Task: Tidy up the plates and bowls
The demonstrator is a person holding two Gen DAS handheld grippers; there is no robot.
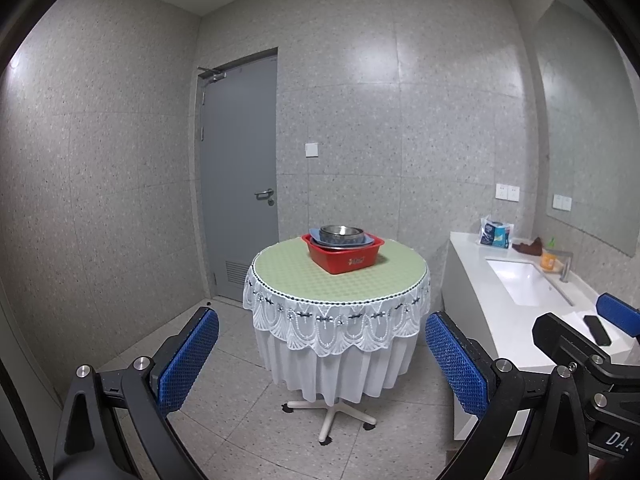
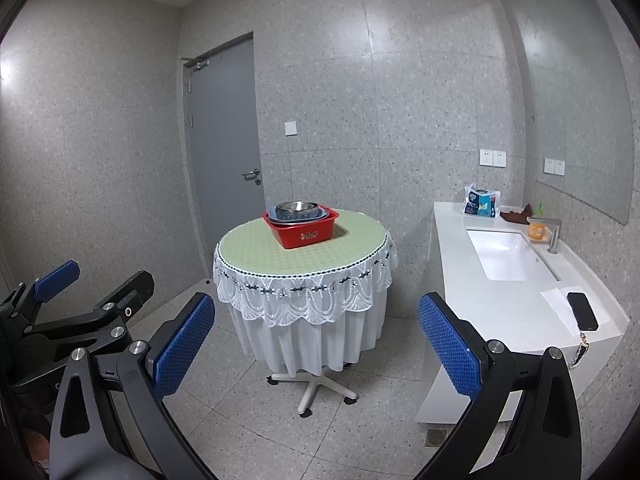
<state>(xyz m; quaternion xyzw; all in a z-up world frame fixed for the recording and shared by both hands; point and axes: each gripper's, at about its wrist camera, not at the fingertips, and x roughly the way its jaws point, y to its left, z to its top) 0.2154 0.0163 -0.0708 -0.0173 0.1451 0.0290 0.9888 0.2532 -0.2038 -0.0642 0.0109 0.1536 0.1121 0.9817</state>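
A red plastic basin stands on a round table with a green top and white lace cloth. In it lies a blue plate with a steel bowl stacked on top. My left gripper is open and empty, well short of the table. My right gripper is open and empty too, also back from the table. Each gripper shows at the edge of the other's view.
A white counter with a sink, tap, orange bottle, tissue pack and a black phone stands at the right. A grey door is shut behind the table. The floor is tiled.
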